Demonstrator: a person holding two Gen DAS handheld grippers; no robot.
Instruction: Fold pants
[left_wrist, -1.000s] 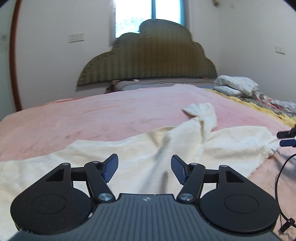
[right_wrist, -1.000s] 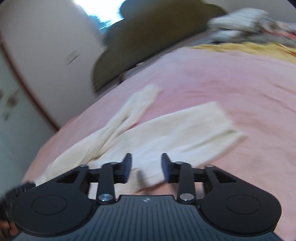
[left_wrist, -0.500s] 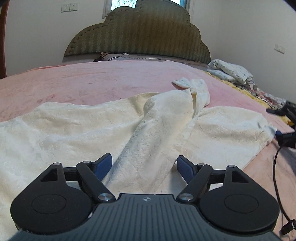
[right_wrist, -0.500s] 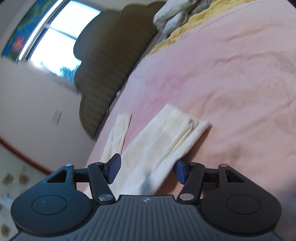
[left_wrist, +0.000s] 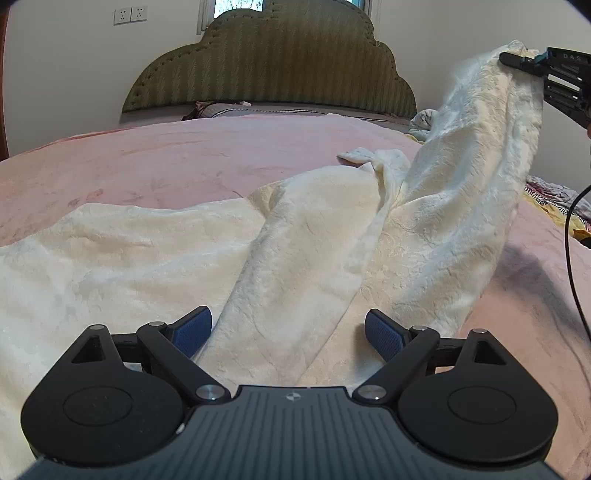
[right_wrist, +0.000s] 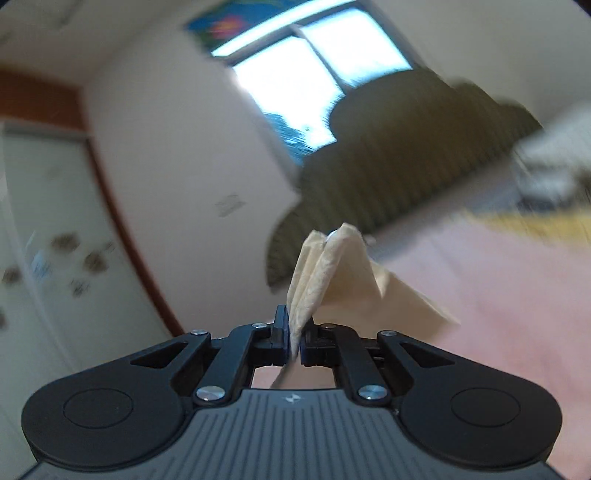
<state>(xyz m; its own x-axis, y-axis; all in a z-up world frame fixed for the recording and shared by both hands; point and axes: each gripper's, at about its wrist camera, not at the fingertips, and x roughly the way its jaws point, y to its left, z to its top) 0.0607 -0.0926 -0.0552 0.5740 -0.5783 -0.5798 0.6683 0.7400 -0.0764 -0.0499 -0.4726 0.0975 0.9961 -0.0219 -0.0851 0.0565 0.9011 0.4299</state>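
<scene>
Here, one pair of cream pants (left_wrist: 303, 236) lies spread across the pink blanket (left_wrist: 177, 155) of the bed, its two legs running away toward the headboard (left_wrist: 269, 62). One leg lies flat, its cuff resting on the blanket farther up the bed. The other leg is lifted off the bed, hanging in a long drape from its raised end at the upper right of the left wrist view.

The right gripper (right_wrist: 294, 338) is clamped tight on that raised end: in its own view the folded cream cloth sticks up from between the two closed fingers (right_wrist: 280, 328), and a corner of it falls away to the right. The same gripper shows in the left wrist view as a black frame (left_wrist: 554, 79) pinching the top of the hanging leg.

The left gripper (left_wrist: 288, 330) sits low over the near part of the pants, its jaws opening wide. A ridge of the cloth runs up between its two blue pads (left_wrist: 190, 328), but neither pad presses on it.

Around the bed I count one window (right_wrist: 314, 81), two wall sockets (left_wrist: 129, 14) side by side left of the headboard, one pillow (left_wrist: 236, 109) at the bed's head and one thin black cable (left_wrist: 572, 258) at the right edge. A heap of other bedding (left_wrist: 554, 192) lies at the far right; how many pieces, I cannot tell.
</scene>
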